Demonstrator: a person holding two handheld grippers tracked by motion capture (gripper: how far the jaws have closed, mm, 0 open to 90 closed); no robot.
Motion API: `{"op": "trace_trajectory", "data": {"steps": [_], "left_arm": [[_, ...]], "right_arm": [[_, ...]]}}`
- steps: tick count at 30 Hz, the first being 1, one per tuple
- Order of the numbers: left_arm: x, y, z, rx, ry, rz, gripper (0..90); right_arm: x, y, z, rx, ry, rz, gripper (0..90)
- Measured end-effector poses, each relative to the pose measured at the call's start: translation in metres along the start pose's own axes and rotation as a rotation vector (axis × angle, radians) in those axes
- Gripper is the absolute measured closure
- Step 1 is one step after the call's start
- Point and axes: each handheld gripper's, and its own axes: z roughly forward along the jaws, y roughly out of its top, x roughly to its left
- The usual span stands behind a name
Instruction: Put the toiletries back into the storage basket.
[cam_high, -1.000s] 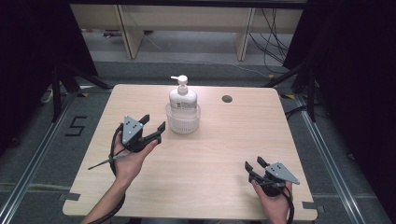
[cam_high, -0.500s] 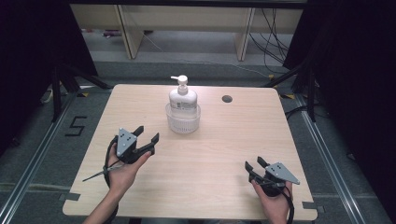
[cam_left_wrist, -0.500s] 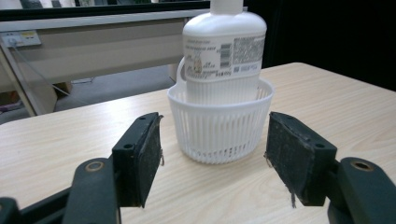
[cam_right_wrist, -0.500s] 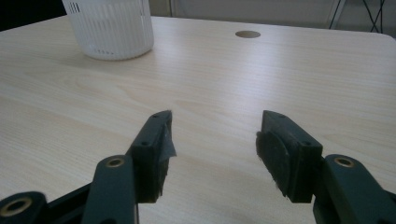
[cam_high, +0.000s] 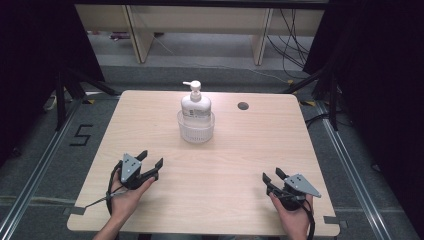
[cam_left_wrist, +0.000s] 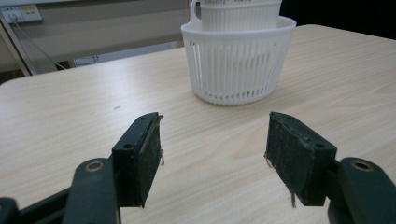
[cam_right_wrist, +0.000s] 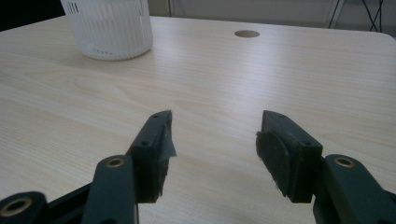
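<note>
- Standing in the middle of the far half of the wooden table (cam_high: 150, 125), a white ribbed basket (cam_high: 196, 129) holds a white pump bottle (cam_high: 195, 104) upright inside it.
- In the left gripper view the basket (cam_left_wrist: 238, 65) sits straight ahead beyond the jaws; the top edge cuts off the bottle (cam_left_wrist: 236, 8), so its pump is out of frame there.
- The left gripper (cam_high: 151, 164) rests near the table's near-left corner in the person's left hand (cam_high: 126, 197), its jaws spread wide with nothing between them, well apart from the basket.
- The right gripper (cam_high: 273, 178) rests near the near-right corner in the right hand (cam_high: 291, 216), jaws likewise apart and empty.
- In the right gripper view only the lower part of the basket (cam_right_wrist: 109, 30) shows at the upper left; the rest is cropped.
- A round hole (cam_high: 243, 106) lies in the tabletop to the right of the basket.
- Both forearms are cut by the bottom edge of the high view.
- Past the table, dark surroundings blur what stands on the floor.
</note>
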Motion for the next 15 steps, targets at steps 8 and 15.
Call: {"op": "trace_trajectory", "data": {"steps": [8,15], "left_arm": [[0.006,-0.017,0.0,-0.016,0.005,-0.003,34.6],[0.005,-0.023,-0.002,-0.02,0.006,-0.015,34.3]], "right_arm": [[0.0,0.0,0.0,0.0,0.002,0.005,45.0],[0.0,0.0,0.001,-0.011,0.005,-0.001,45.0]]}}
